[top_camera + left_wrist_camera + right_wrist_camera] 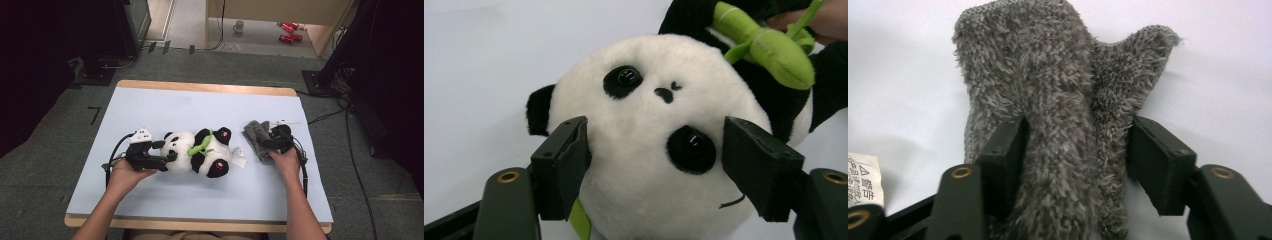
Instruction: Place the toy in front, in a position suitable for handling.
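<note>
Grippers first, nearest you: your left gripper (167,159) has its jaws spread around the head of the panda (197,150), one pad (566,160) touching the cheek, the other beside it. Your right gripper (272,142) sits over the grey fuzzy mitt (256,135), pads (1003,150) against its sides; whether they squeeze, you cannot tell. Both things lie mid-table (200,105), panda left, mitt right.

white care tag (863,180) at the panda plush's (197,152) side carries small printed characters with a warning triangle; too small to read. no other text.
</note>
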`<state>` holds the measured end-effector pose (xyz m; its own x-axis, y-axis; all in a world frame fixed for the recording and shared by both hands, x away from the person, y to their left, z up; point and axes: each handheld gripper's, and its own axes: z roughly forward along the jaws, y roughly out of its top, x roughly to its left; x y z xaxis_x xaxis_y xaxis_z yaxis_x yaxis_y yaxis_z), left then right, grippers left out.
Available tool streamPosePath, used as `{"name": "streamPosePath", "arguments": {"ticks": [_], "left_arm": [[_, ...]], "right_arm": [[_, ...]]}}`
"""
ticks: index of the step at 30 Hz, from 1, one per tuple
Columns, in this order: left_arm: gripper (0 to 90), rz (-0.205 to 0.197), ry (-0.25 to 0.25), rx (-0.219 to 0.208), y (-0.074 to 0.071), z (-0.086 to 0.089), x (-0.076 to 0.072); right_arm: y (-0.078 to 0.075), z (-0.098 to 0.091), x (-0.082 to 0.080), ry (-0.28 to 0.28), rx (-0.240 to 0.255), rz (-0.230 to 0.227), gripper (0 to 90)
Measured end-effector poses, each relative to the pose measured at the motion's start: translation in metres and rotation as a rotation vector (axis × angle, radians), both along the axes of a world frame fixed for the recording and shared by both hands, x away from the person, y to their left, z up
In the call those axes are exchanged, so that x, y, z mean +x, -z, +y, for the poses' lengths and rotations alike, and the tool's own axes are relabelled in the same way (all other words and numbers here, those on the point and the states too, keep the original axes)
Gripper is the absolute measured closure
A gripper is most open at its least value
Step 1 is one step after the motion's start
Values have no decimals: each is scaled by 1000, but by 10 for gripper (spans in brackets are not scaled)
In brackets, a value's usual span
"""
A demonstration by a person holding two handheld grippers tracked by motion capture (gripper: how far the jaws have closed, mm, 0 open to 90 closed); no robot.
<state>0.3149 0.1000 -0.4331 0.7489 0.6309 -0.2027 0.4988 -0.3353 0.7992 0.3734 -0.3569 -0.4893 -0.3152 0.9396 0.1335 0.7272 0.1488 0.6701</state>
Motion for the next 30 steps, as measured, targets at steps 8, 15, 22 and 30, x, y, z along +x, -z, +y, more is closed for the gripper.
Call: {"name": "streamPosePath", "arguments": {"ticks": [8, 15, 22, 30], "left_arm": [[298, -72, -48, 51, -10, 0, -5], [287, -3, -2, 57, -4, -3, -7], [236, 45, -14, 36, 2, 2, -8], [182, 33, -2, 23, 8, 2, -6]], "right_arm": [[-2, 3, -1, -25, 42, 24, 670], [-7, 6, 0, -2, 44, 70, 732], [-24, 8, -4, -2, 42, 82, 737], [-50, 16, -12, -47, 92, 8, 736]]}}
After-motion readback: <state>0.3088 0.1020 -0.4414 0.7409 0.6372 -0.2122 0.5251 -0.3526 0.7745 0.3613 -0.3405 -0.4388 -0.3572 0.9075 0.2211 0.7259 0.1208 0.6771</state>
